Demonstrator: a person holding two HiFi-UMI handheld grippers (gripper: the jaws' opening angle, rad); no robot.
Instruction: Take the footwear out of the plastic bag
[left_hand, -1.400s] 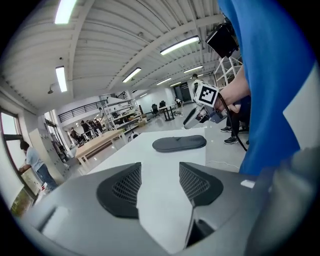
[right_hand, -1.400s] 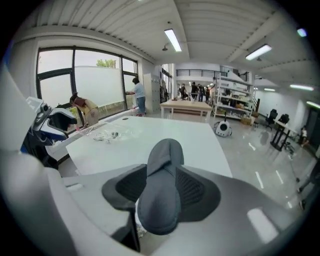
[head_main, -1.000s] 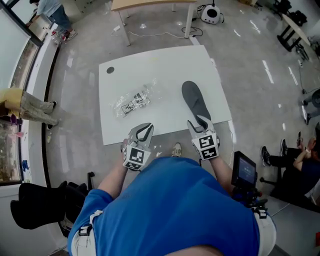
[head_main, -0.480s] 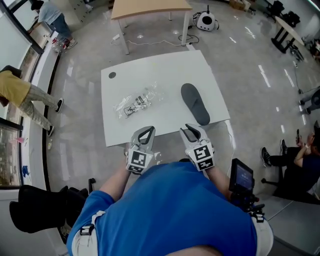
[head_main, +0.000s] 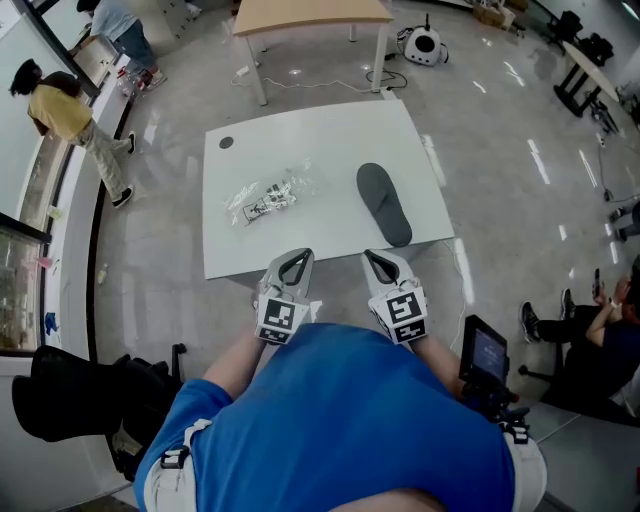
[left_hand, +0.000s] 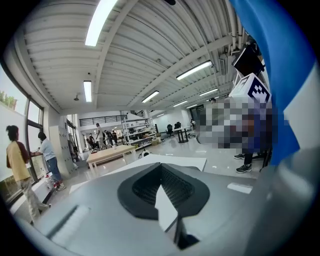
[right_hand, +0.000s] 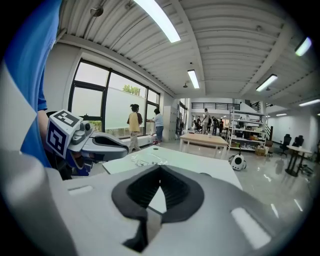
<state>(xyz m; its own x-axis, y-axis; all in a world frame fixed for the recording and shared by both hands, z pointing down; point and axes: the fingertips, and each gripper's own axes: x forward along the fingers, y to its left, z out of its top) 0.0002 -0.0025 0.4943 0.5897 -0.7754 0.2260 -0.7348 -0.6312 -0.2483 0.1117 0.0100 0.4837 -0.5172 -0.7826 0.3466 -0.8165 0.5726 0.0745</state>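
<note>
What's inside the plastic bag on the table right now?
The clear plastic bag lies crumpled and flat, showing only dark print. The gray footwear lies outside, apart to its right. Anything small within the folds cannot be made out.

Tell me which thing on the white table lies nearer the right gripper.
The dark grey footwear, on the right half of the white table, ahead of the right gripper. The crumpled clear plastic bag lies farther off, to the left.
</note>
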